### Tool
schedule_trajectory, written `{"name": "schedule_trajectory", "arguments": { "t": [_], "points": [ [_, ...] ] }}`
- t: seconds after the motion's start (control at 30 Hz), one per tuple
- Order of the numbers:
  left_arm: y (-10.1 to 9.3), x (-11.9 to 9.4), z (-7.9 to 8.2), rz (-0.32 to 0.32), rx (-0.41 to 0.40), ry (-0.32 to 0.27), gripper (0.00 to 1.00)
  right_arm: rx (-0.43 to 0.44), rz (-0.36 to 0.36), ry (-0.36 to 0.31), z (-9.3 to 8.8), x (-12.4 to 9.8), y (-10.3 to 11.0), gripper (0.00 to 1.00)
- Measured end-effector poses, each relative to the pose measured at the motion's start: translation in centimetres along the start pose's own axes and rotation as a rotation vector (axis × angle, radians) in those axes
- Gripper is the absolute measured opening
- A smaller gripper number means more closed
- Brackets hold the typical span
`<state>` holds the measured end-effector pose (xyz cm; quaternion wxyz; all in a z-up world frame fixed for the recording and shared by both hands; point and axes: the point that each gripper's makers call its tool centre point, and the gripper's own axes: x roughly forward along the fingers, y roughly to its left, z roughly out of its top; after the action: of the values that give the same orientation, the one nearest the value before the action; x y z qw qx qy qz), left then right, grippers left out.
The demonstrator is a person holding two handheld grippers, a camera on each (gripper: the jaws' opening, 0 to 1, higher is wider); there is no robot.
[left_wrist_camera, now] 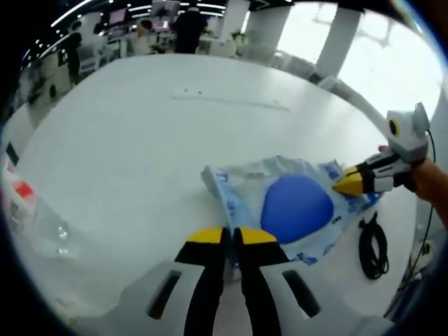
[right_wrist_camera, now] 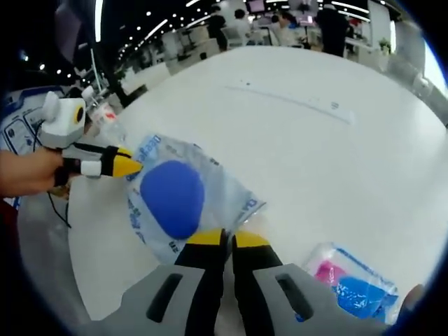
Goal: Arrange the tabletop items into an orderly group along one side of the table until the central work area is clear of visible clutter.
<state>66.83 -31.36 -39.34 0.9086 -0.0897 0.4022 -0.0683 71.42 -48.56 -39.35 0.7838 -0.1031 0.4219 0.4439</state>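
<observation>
A clear plastic bag with blue print (left_wrist_camera: 231, 183) (right_wrist_camera: 231, 190) lies on the white table (left_wrist_camera: 140, 140) (right_wrist_camera: 336, 168), with a round blue thing (left_wrist_camera: 297, 203) (right_wrist_camera: 172, 196) inside it. My left gripper (left_wrist_camera: 232, 236) is shut at the bag's near edge and appears to pinch it; in the right gripper view the left gripper (right_wrist_camera: 130, 166) touches the bag's far-left edge. My right gripper (right_wrist_camera: 228, 241) is shut at the opposite corner of the bag. It enters the left gripper view as the right gripper (left_wrist_camera: 346, 184), held by a hand, with its yellow tips on the bag's edge.
A second clear bag holding pink and blue things (right_wrist_camera: 348, 285) lies right of my right gripper. A black coiled cable (left_wrist_camera: 373, 246) rests by the table's edge. A clear packet with a red label (left_wrist_camera: 24, 199) sits far left. A pale strip (left_wrist_camera: 231, 100) (right_wrist_camera: 290, 99) lies across the table; people stand beyond.
</observation>
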Motion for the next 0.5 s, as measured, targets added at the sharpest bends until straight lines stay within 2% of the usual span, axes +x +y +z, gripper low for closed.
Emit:
{"name": "schedule_trajectory", "arguments": {
  "t": [0.1, 0.2, 0.5],
  "points": [
    [0.0, 0.2, -0.1, 0.012, 0.019, -0.001, 0.06, 0.007, 0.000, 0.001, -0.2, 0.0, 0.1, 0.04],
    [0.4, 0.3, 0.0, 0.040, 0.066, -0.005, 0.14, -0.005, -0.009, 0.010, -0.6, 0.0, -0.1, 0.04],
    [1.3, -0.2, 0.3, 0.062, 0.067, -0.015, 0.27, -0.002, -0.016, 0.006, -0.6, 0.1, -0.2, 0.04]
  ]
}}
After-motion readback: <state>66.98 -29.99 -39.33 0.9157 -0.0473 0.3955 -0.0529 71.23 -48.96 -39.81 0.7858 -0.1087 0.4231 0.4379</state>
